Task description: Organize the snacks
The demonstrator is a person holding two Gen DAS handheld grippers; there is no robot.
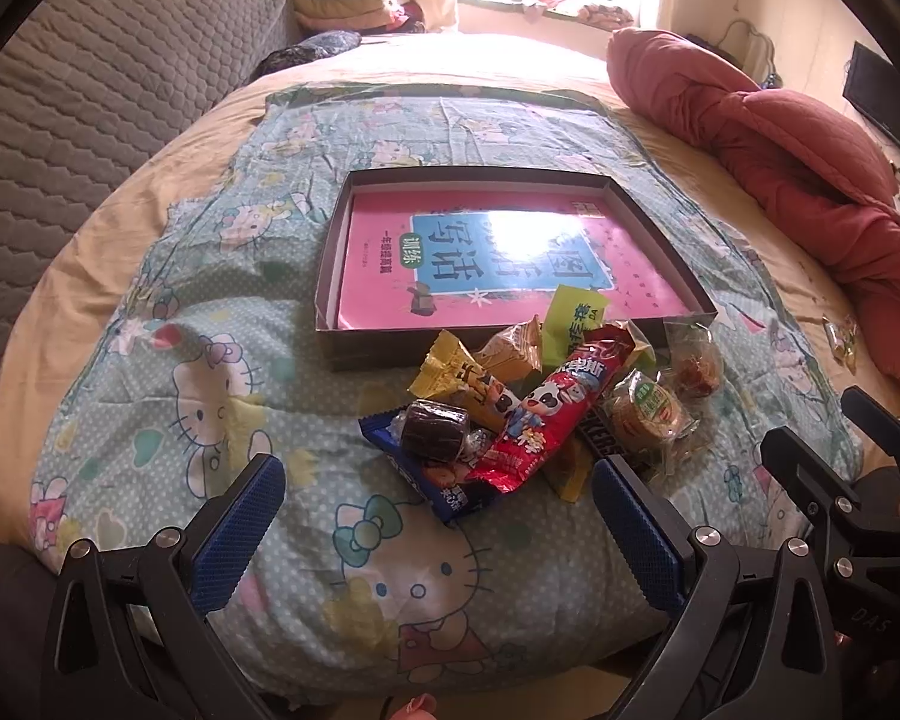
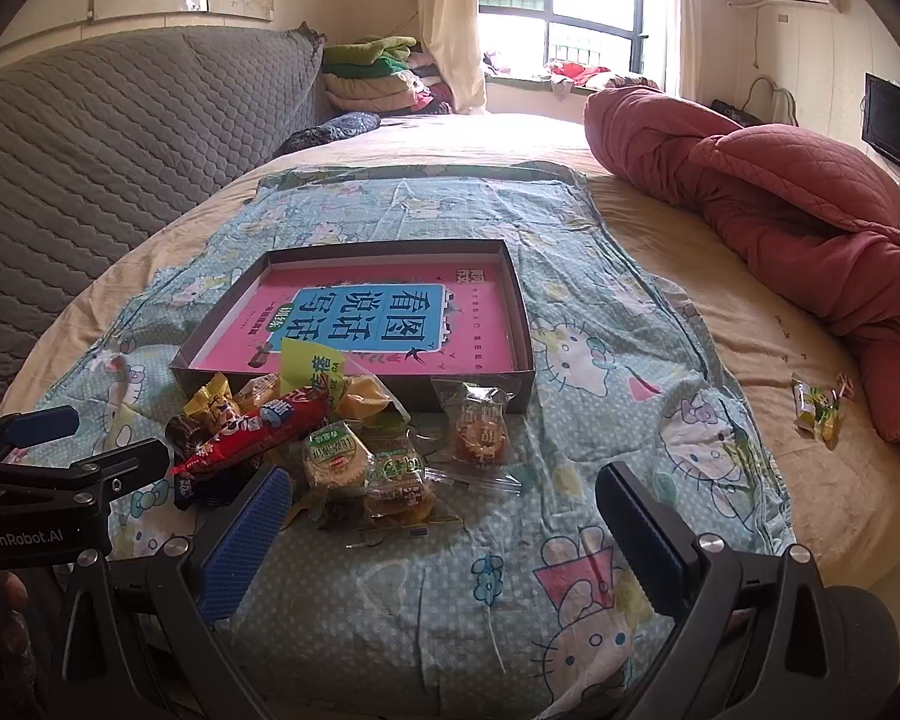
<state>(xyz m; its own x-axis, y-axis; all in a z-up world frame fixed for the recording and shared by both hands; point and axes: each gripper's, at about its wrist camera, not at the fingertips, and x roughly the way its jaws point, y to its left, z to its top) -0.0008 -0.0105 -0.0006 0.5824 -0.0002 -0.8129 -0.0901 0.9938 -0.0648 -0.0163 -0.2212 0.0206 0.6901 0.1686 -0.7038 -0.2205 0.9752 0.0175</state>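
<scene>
On the pink book (image 2: 390, 324) lying inside the shallow box (image 2: 525, 324), large dark characters on a blue panel are seen, printed upside down in the left wrist view; "图", "话" and "写" can be made out. "GenRobot.AI" is read in white on the black body of the left tool (image 2: 102, 438), which enters the right wrist view at lower left. The red packet (image 1: 546, 414) in the middle of the snack pile (image 1: 540, 414) carries a cartoon panda and white characters, and part of the word "SNICKERS" is seen on a dark wrapper (image 1: 600, 441) beneath it. A round biscuit pack (image 2: 333, 459) bears a green label too small to be read. The pile is placed on the cartoon-cat blanket (image 2: 600, 360) on the bed, just in front of the box's near wall, in the centre of both views. Two small sweets (image 2: 819, 408) are left apart at right, near the red quilt (image 2: 780, 192). The left tool (image 1: 438, 516) is held low before the pile, its blue pads spread wide with nothing between them. The right tool (image 2: 444, 516) is held likewise, wide apart and empty, its left pad (image 2: 240, 540) just beside the biscuits.
</scene>
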